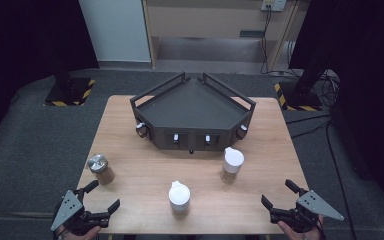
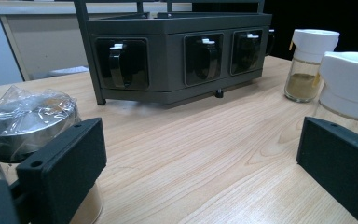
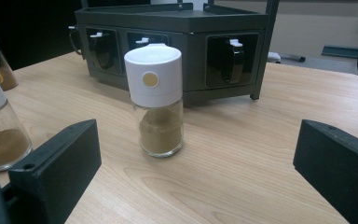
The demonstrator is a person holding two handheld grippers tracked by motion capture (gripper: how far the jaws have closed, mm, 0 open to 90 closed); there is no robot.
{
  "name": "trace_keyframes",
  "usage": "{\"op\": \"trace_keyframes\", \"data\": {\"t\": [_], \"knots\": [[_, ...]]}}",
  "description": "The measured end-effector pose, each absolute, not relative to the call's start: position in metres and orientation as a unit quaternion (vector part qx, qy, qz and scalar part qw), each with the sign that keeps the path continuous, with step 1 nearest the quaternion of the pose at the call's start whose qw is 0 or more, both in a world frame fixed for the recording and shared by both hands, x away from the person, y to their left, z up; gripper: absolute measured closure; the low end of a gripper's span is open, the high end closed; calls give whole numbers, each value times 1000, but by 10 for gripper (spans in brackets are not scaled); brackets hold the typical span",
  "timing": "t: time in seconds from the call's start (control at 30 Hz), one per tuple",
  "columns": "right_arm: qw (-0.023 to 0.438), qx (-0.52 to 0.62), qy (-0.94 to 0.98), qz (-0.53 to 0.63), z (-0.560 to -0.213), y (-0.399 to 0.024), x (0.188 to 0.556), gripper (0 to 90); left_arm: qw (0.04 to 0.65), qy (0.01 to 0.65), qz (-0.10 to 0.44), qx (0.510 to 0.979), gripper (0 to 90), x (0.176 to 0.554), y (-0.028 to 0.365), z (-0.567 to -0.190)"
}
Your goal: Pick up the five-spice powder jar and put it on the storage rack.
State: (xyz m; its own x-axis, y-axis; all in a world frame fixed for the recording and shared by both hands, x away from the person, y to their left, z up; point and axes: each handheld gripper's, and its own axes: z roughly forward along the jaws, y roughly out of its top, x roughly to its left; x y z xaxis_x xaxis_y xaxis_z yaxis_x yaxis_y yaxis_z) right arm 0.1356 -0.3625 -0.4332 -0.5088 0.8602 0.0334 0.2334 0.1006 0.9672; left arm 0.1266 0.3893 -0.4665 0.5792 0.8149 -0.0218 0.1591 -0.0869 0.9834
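I hold my left tongs at the near left corner of the wooden bench, spread wide and gripping nothing. My right tongs sit at the near right corner, likewise released and empty.

At the far middle of the bench stands a dark grey angled rack with a railed top shelf and a row of recessed pockets along its front faces; in my left gripper view each pocket seems to hold a dark item with a white tip, though I cannot tell what these are.

Three spice jars stand upright on the bench, well apart from one another. The metal-lidded jar is near the left edge, just beyond my left tongs; in my left gripper view its lid is covered in clear film and sits just behind my left jaw. A white-capped jar stands near the front edge, between my two tongs. The other white-capped jar stands close to the rack's front; my right gripper view shows it between my jaws but farther off, part filled with tan powder.
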Motion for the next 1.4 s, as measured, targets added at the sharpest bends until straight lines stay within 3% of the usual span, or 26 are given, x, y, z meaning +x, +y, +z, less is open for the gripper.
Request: {"op": "trace_keyframes", "data": {"t": [0.87,1.4], "knots": [[287,407,688,528,-430,-360,136,7,565,371,276,683,1,125,383,-461],[282,411,686,529,-430,-361,137,9,560,359,267,697,3,121,395,-427]]}}
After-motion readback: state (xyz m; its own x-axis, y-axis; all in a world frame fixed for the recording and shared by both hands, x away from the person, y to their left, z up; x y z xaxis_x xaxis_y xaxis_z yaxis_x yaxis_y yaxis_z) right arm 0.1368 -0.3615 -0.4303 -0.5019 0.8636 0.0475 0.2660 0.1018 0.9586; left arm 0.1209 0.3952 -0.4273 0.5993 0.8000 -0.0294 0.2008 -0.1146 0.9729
